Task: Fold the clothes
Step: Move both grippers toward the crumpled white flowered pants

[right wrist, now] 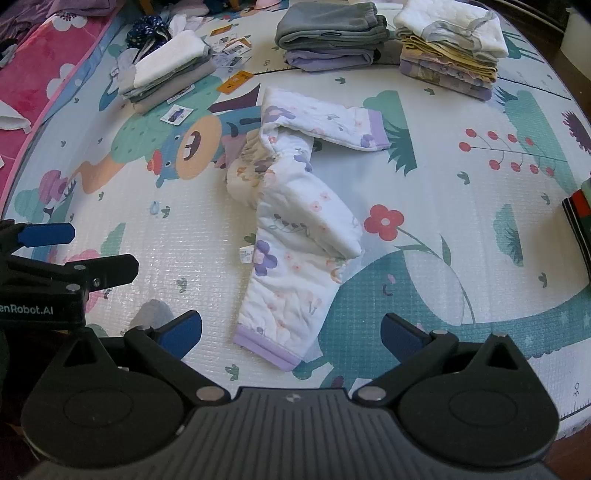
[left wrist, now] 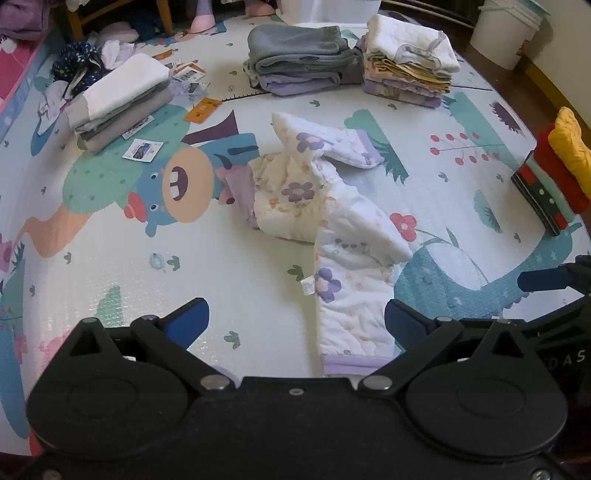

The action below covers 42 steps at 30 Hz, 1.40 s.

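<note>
White quilted children's trousers (left wrist: 332, 221) with purple flowers and purple cuffs lie crumpled on the play mat (left wrist: 110, 266), one leg running toward me, the other bent to the far right. They also show in the right wrist view (right wrist: 295, 229). My left gripper (left wrist: 295, 321) is open and empty, just short of the near purple cuff (left wrist: 351, 363). My right gripper (right wrist: 291, 328) is open and empty above the same cuff (right wrist: 266, 350). The left gripper also shows at the left edge of the right wrist view (right wrist: 74, 251).
Folded stacks stand at the back: grey and white (left wrist: 122, 99), grey and purple (left wrist: 299, 59), pastel pile (left wrist: 410, 62). Red and yellow clothes (left wrist: 557, 166) lie at right. Paper tags (left wrist: 142, 149) are scattered at left. A white bucket (left wrist: 506, 29) stands far right.
</note>
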{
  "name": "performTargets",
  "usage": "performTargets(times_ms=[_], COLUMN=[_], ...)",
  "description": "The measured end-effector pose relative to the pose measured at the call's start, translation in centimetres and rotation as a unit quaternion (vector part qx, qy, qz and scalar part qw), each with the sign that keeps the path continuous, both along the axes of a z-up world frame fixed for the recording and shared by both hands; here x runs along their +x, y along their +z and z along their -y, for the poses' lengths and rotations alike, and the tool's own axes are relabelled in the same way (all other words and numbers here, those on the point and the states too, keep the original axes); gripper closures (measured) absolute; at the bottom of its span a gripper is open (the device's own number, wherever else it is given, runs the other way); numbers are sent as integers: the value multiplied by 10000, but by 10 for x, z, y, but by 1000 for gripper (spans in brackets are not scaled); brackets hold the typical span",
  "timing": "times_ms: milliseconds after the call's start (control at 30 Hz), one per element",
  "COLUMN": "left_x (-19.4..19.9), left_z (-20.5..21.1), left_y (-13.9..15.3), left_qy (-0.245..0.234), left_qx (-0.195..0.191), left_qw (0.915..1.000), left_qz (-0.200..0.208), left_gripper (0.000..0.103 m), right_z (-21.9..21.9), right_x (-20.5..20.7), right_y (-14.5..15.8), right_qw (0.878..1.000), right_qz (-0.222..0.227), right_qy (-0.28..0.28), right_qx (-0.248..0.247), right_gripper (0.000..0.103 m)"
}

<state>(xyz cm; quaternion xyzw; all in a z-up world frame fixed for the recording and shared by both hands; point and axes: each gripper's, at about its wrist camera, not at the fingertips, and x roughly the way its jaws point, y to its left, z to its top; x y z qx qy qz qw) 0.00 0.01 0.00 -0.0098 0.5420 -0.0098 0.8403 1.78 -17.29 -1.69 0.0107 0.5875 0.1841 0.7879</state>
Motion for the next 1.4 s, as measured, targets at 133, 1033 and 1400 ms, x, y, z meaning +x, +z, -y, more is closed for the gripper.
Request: performTargets(times_ms=[133, 1033, 1400], left_x=[1, 1, 0], left_z=[-2, -4, -4], left_y=[0, -4, -4], left_qy=[14, -4, -2], left_qx=[-13, -2, 5], left_qw=[10000, 9998, 9999], left_qz=[-10, -174, -159], left_gripper=[0, 0, 0], right_z=[0, -4, -4], right_x=[0, 0, -1], right_y=[-2, -3, -4], right_qw=[10000, 9999, 9999], right_qz=[19, -100, -101], right_qy=[-13, 48, 47], right_qx=[-31, 18, 5], right_gripper=[0, 0, 0])
